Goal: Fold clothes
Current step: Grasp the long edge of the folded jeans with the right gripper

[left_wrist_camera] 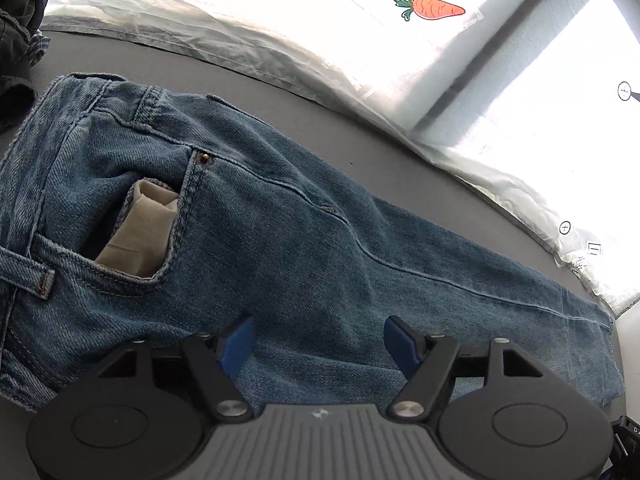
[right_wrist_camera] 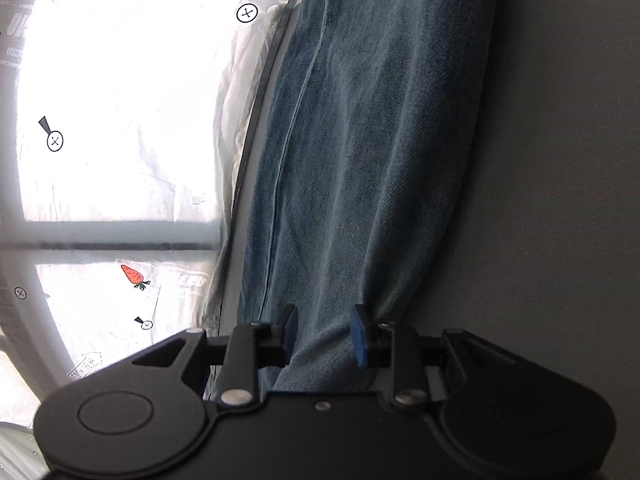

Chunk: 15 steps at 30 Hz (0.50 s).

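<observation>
A pair of blue jeans (left_wrist_camera: pixel 280 232) lies flat on a grey table (left_wrist_camera: pixel 280 92), waistband to the left, legs running right. A beige pocket lining (left_wrist_camera: pixel 140 228) sticks out of the front pocket. My left gripper (left_wrist_camera: pixel 320 344) is open, its blue pads apart just above the thigh of the jeans, holding nothing. In the right wrist view the jeans leg (right_wrist_camera: pixel 360 160) stretches away from me. My right gripper (right_wrist_camera: pixel 324 336) has its blue pads on either side of a bunched part of the leg end, gripping the denim.
A white plastic sheet with a carrot print (left_wrist_camera: pixel 436 8) lies along the far side of the table and also shows in the right wrist view (right_wrist_camera: pixel 120 120). A pile of dark clothes (left_wrist_camera: pixel 20 40) sits at the far left. Bare grey table (right_wrist_camera: pixel 560 200) lies right of the leg.
</observation>
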Motion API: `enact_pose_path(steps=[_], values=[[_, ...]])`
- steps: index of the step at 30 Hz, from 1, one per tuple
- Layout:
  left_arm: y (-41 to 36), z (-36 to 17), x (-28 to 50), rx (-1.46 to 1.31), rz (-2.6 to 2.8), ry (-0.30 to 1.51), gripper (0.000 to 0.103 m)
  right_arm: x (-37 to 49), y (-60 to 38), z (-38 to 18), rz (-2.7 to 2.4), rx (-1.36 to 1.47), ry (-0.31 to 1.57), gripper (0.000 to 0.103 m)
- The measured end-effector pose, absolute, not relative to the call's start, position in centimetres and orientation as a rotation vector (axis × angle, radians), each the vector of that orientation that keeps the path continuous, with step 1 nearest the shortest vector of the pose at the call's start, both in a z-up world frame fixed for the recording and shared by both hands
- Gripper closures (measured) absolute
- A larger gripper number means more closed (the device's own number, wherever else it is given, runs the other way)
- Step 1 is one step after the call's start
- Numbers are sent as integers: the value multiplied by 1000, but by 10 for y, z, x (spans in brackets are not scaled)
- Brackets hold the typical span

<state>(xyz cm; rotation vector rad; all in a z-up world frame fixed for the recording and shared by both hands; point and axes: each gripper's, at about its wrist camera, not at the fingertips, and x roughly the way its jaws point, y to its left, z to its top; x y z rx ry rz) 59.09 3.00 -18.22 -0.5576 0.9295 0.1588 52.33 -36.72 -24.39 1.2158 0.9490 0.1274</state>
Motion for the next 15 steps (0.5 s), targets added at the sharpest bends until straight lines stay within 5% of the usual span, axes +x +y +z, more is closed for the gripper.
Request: enact_pose_path(steps=[12, 15], values=[[18, -156, 547, -629, 21, 955, 30, 525, -362, -238, 16, 1199, 933, 57], [11, -160, 538, -654, -96, 1001, 30, 532, -356, -235, -27, 1181, 962, 88]])
